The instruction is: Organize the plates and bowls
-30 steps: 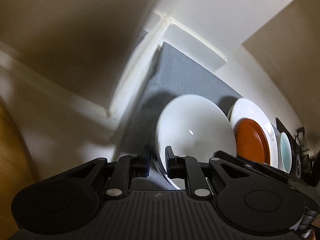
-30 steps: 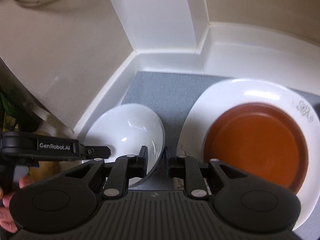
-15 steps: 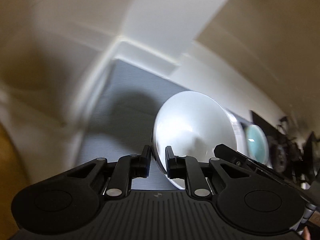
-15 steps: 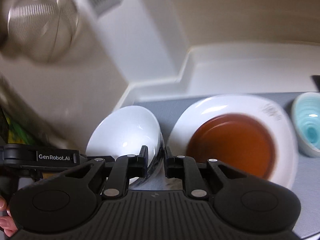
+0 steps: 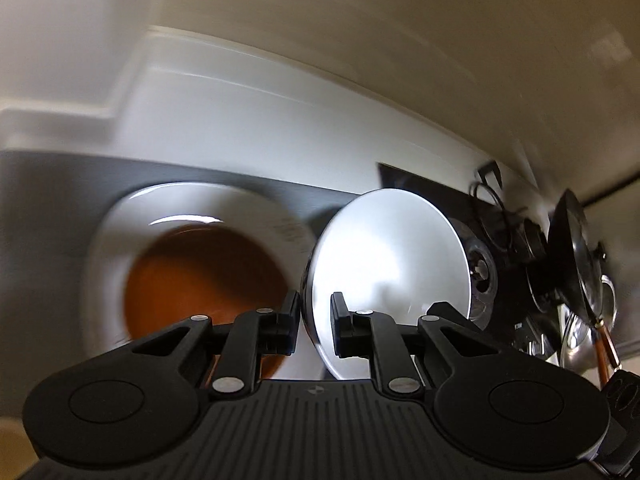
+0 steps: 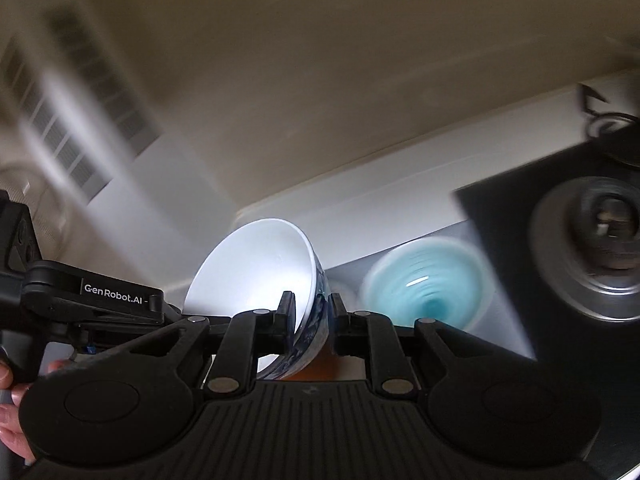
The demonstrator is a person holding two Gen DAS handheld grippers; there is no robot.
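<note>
Nearest in the left wrist view, the left tool (image 5: 315, 318) pinches the rim of a white bowl (image 5: 392, 264), one finger outside the wall and the other inside, and the bowl is held tilted on edge, clear of the desk. Just left of it and lower lies a white plate (image 5: 120, 232) with a brown plate (image 5: 200, 276) resting in it, both on a grey mat (image 5: 48, 184) that covers the desk. In the right wrist view the right tool (image 6: 311, 320) also grips the same bowl (image 6: 260, 268) by its rim, one finger inside and one against the blue-patterned outer wall. The left tool (image 6: 100, 300) enters from the left of that view and meets the bowl's other side, with the person's hand (image 6: 12, 416) at the near left edge. Right of the bowl and a little farther, a light blue bowl (image 6: 424, 284) sits on the desk, blurred. Farther right is a black stove top (image 6: 520, 216) with a burner (image 6: 600, 248). The left view shows dark cookware (image 5: 572, 248) at its far right, too blurred to name more exactly. A white backsplash (image 5: 280, 120) runs behind everything.
</note>
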